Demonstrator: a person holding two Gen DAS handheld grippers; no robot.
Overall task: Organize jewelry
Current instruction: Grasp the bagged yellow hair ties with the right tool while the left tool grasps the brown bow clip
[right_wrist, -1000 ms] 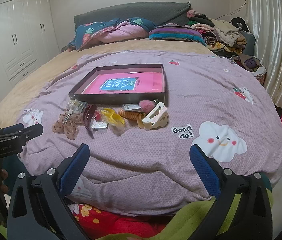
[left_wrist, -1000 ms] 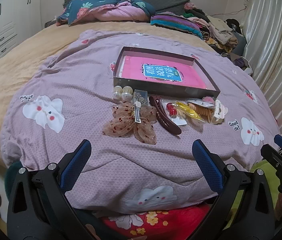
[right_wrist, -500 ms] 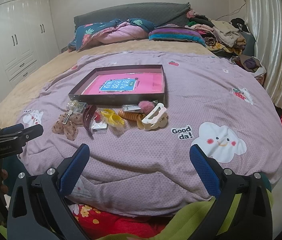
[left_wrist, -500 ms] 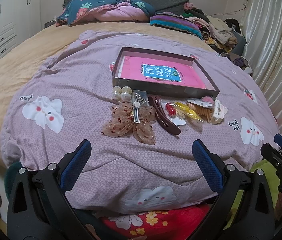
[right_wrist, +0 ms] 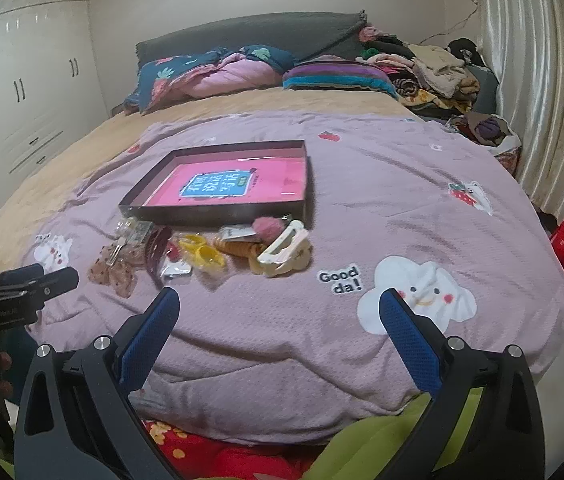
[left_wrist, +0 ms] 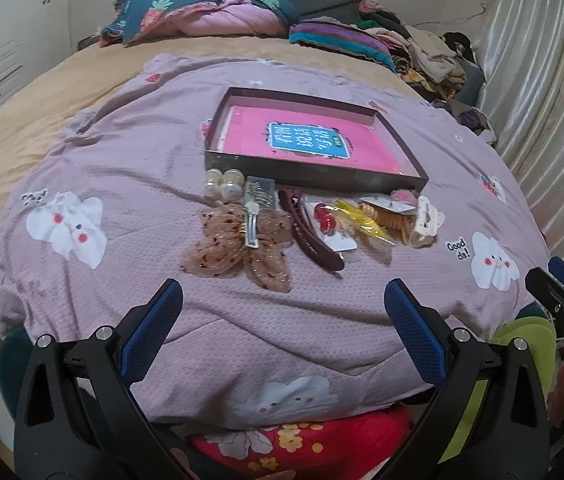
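Observation:
A dark shallow tray (left_wrist: 314,170) (right_wrist: 217,213) with a pink card inside lies on the purple quilt. In front of it sits a row of hair accessories: pearl bobbles (left_wrist: 223,184), a sheer brown bow with a metal clip (left_wrist: 237,242) (right_wrist: 115,268), a maroon clip (left_wrist: 312,236) (right_wrist: 155,250), yellow pieces (left_wrist: 362,220) (right_wrist: 201,254), an orange coil tie (right_wrist: 237,248) and a cream claw clip (left_wrist: 426,222) (right_wrist: 284,250). My left gripper (left_wrist: 282,320) hangs open and holds nothing, near the bed's front edge, short of the bow. My right gripper (right_wrist: 279,330) is open too, short of the claw clip.
Pillows and a folded quilt (right_wrist: 217,74) lie at the headboard. Piled clothes (right_wrist: 422,68) fill the back right by a curtain (right_wrist: 542,80). White wardrobes (right_wrist: 21,92) stand on the left. The quilt (right_wrist: 402,208) right of the tray is bare.
Both grippers have eased slightly forward toward the accessories. Both stay open, and nothing on the quilt has moved.

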